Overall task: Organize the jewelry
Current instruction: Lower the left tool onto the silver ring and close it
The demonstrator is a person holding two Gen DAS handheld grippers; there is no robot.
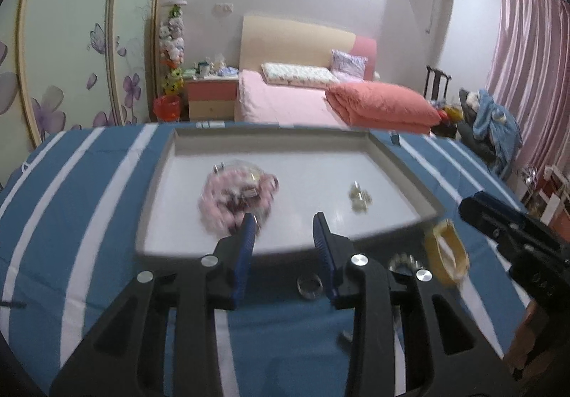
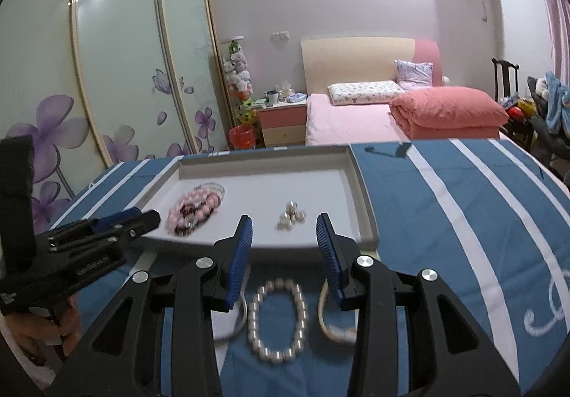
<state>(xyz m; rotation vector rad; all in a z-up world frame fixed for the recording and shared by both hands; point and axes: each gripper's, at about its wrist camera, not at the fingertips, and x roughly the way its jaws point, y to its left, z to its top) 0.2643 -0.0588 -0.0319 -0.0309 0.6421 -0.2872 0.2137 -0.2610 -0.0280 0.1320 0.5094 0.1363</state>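
Note:
A shallow grey tray [image 1: 156, 183] lies on the blue striped cloth; it also shows in the right wrist view [image 2: 363, 197]. In it lie a heap of pink bead bracelets [image 1: 237, 199] [image 2: 194, 210] and a small cluster of silver pieces [image 1: 359, 201] [image 2: 292, 217]. My left gripper [image 1: 285, 222] is open and empty over the tray's near edge. My right gripper [image 2: 285, 224] is open and empty, just above a white pearl bracelet [image 2: 278, 318] on the cloth. A yellow bangle [image 1: 447, 254], a silver ring [image 1: 310, 286] and a studded ring [image 1: 402, 263] lie near the left gripper.
Thin white bangles [image 2: 331, 329] lie beside the pearl bracelet. The blue cloth with white stripes [image 2: 445, 218] covers the table. Behind it are a pink bed [image 2: 356, 115], a nightstand [image 2: 281, 122], a wardrobe [image 2: 117, 76] and a cluttered chair [image 1: 491, 126].

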